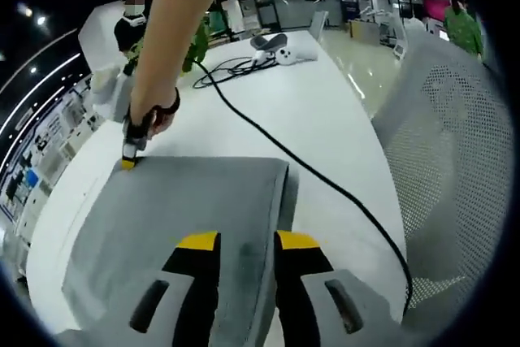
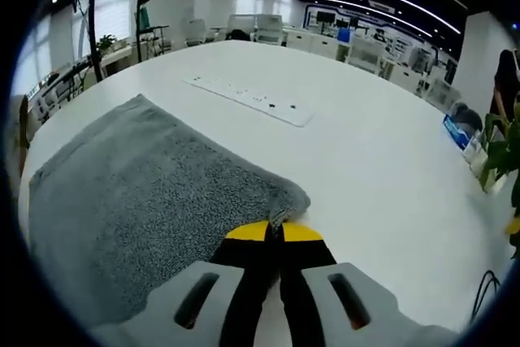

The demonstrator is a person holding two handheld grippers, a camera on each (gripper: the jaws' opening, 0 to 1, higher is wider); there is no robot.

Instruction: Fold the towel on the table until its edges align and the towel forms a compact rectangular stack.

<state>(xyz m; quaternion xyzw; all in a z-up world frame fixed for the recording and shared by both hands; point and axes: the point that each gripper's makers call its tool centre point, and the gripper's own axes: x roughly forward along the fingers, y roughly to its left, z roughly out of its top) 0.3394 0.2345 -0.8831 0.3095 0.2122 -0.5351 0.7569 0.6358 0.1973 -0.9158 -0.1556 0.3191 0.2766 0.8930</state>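
Lying flat on the white table (image 1: 325, 111), the grey towel (image 1: 187, 217) spreads from centre toward 7 o'clock in the left gripper view. Left gripper (image 1: 248, 241) is clamped on the towel's near edge, cloth between its jaws. Right gripper (image 2: 274, 232) is closed on a towel corner; it also appears at 10 o'clock in the left gripper view. A black cable (image 1: 325, 180) crosses the table. A power strip (image 2: 248, 100) lies beyond the towel.
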